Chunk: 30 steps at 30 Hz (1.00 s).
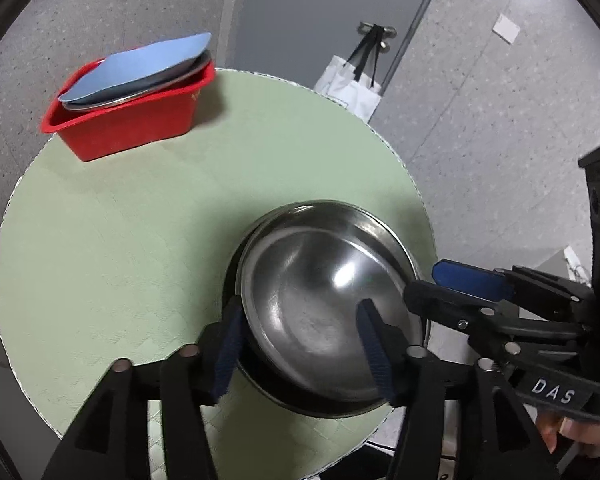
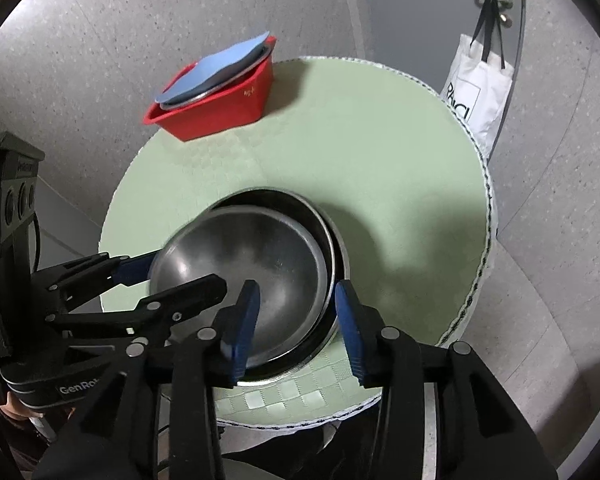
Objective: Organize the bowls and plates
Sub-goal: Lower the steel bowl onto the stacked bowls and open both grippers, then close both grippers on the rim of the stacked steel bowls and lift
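A steel bowl [image 1: 316, 280] sits tilted on top of nested steel bowls [image 2: 332, 256] near the front edge of the round green table [image 1: 140, 220]. My left gripper [image 1: 300, 348] is open, its fingers straddling the top bowl's left rim, one pad outside and one inside. My right gripper [image 2: 296, 320] is open, straddling the right rim of the stack; it also shows in the left wrist view [image 1: 440, 284]. The top bowl [image 2: 244, 272] looks lifted on its left side. A red bin [image 1: 128, 120] at the far side holds plates under a blue plate [image 1: 140, 68].
A white tote bag [image 2: 480, 96] hangs from a door handle beyond the table's far right edge. Grey speckled floor surrounds the table. The red bin [image 2: 220, 108] stands at the far left rim of the table.
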Each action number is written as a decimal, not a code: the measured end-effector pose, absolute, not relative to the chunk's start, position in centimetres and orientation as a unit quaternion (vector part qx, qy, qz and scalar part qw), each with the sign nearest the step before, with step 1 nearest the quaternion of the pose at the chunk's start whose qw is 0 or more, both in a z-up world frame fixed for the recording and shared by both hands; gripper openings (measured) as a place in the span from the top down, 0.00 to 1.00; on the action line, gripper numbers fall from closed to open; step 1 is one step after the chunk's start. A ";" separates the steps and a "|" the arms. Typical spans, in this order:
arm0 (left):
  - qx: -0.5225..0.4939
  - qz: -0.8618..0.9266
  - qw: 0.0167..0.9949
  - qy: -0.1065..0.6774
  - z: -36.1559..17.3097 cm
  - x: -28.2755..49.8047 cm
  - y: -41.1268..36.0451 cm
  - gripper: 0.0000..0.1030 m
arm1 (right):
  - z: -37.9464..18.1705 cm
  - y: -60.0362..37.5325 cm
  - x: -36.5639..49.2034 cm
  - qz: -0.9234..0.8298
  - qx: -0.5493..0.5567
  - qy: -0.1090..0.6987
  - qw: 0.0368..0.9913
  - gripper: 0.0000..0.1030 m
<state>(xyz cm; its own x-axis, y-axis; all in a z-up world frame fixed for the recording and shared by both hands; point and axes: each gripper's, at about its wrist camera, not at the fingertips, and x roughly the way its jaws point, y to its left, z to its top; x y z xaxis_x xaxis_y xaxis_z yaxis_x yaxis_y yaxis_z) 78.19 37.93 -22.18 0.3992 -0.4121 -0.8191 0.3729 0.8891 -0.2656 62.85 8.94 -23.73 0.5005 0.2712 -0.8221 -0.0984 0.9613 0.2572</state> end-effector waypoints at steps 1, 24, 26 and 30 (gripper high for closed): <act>-0.023 -0.232 0.838 0.492 -22.0 77.9 38.1 0.38 | -23.6 8.9 62.8 0.105 0.089 0.486 0.863 0.58; -0.069 -0.146 0.854 0.494 -24.5 76.7 40.8 0.12 | -27.4 6.8 63.4 0.086 0.201 0.508 0.833 0.37; -0.068 -0.151 0.850 0.500 -24.9 77.0 40.4 0.13 | -28.0 6.8 63.6 0.087 0.206 0.514 0.828 0.37; -0.066 -0.156 0.844 0.508 -25.6 78.0 39.9 0.18 | -29.1 6.7 64.2 0.089 0.215 0.527 0.818 0.37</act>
